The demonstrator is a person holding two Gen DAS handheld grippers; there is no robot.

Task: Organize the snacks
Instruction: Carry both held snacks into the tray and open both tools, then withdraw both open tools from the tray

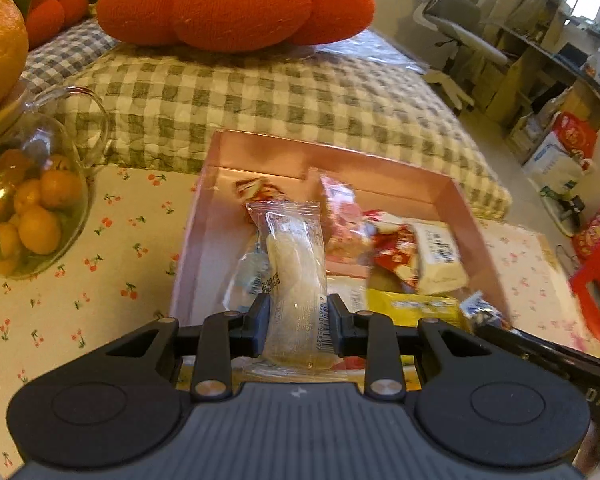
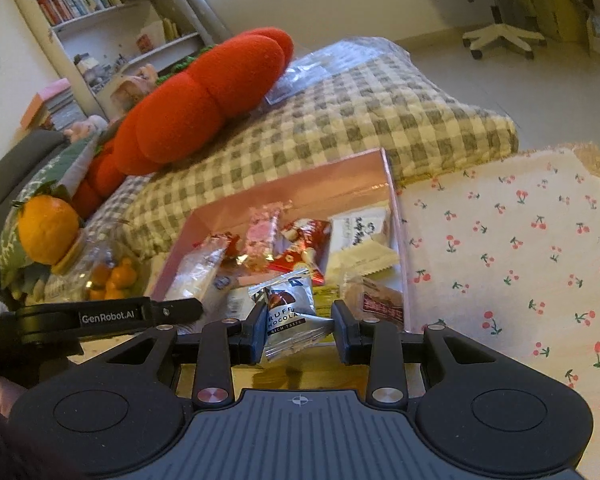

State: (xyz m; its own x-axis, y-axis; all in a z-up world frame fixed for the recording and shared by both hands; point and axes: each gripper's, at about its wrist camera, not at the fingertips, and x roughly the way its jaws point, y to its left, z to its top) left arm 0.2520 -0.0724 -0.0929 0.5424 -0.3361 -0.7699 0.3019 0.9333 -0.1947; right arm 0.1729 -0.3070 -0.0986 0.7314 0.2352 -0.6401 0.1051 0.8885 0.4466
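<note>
The silver chocolate packet (image 2: pixel 290 316) reads "RICH TASTE"; the black arm (image 2: pixel 108 316) "GenRobot.AI".

The snack box (image 1: pixel 204 216) sits on the table (image 1: pixel 100 264), jar (image 1: pixel 32 208) to its left, cushion (image 1: pixel 260 96) behind.

Both wrist cams close, looking forward-down over table edge; shared: pink box (image 1: pixel 228 148) (image 2: pixel 340 176), checkered bedding (image 1: pixel 280 92) (image 2: pixel 380 112).

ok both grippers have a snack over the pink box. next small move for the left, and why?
Probably open the left gripper and let go. It is shut on the clear-wrapped white snack, which hangs over the near end of the pink box where other snacks already lie, so release should land it inside.
</note>
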